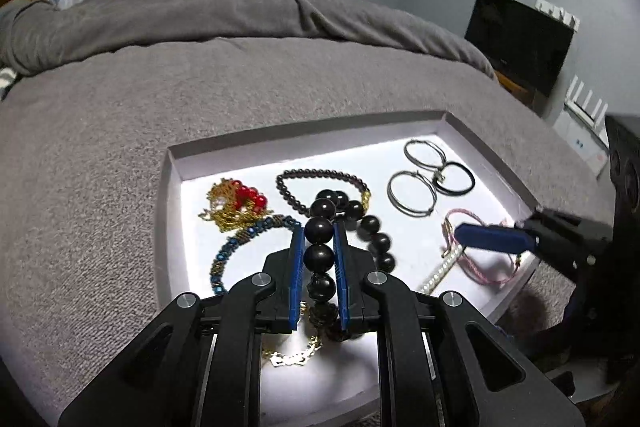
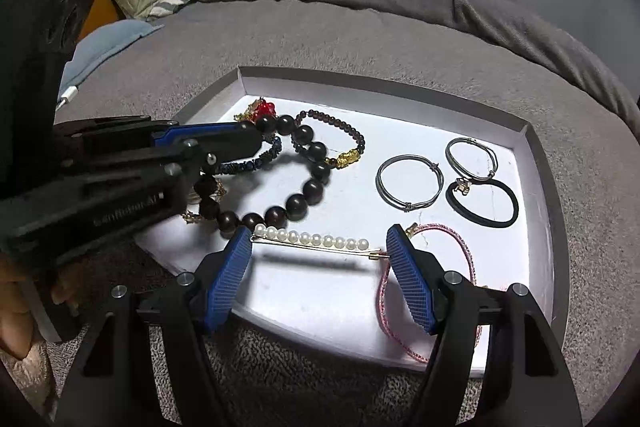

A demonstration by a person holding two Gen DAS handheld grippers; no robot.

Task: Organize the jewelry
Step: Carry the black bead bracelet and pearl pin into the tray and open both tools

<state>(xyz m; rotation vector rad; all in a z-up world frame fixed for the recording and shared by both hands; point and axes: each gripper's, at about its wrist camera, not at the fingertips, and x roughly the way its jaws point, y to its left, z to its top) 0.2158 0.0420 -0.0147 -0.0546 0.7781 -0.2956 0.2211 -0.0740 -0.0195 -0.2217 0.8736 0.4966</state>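
A white tray [image 1: 304, 141] [image 2: 380, 83] lies on the grey bed. My left gripper [image 1: 319, 233] [image 2: 256, 139] is shut on a bracelet of big black beads [image 1: 320, 255] [image 2: 312, 187], whose loop trails onto the tray floor. My right gripper [image 2: 319, 239] [image 1: 460, 233] stands wide, shut on a pearl hairpin [image 2: 312, 239] [image 1: 438, 269] held end to end between its pads, just above its shadow. A pink cord bracelet [image 2: 460, 241] [image 1: 476, 267] lies beside the right finger.
Also in the tray: a red and gold piece [image 1: 240, 201], a blue beaded bracelet [image 1: 228, 255], a small dark bead bracelet [image 2: 340, 125], two silver hoops [image 2: 410, 183], a black hair tie [image 2: 482, 203], a gold chain [image 1: 292, 357]. A hand [image 2: 16, 315] holds the left gripper.
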